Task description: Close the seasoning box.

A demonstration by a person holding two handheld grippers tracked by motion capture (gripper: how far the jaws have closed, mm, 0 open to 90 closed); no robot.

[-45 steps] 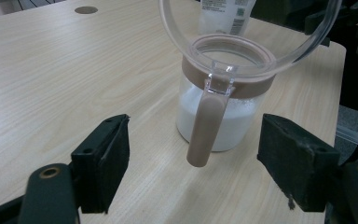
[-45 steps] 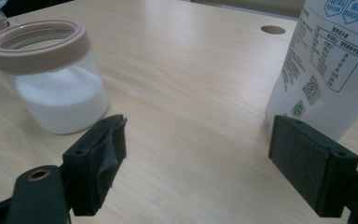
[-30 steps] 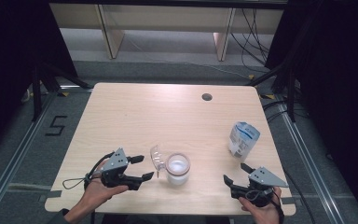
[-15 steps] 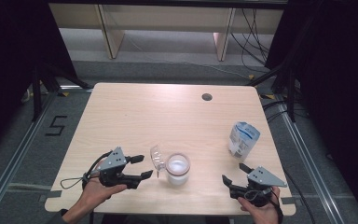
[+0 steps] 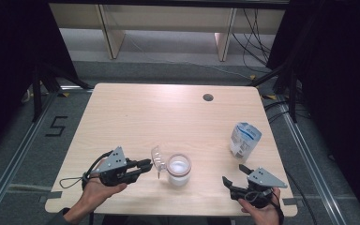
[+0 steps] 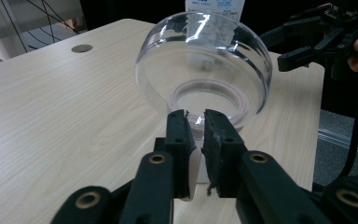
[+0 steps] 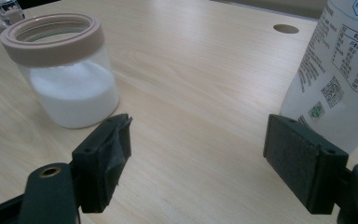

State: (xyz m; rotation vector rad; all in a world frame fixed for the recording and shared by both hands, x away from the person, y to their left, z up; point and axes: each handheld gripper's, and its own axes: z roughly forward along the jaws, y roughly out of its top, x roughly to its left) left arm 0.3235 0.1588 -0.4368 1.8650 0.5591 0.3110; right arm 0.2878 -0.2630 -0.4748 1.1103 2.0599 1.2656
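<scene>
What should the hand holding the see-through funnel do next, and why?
Probably lift the clear funnel a little and move it over the jar. The left gripper has just closed on its stem, it stands beside the jar's open mouth, and the pouch waits near the open right gripper.

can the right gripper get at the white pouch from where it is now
Probably yes. The right gripper sits with its jaws wide apart and nothing between them, and the white pouch stands upright just beyond it on bare table. The jar is off to the side, out of the way.
</scene>
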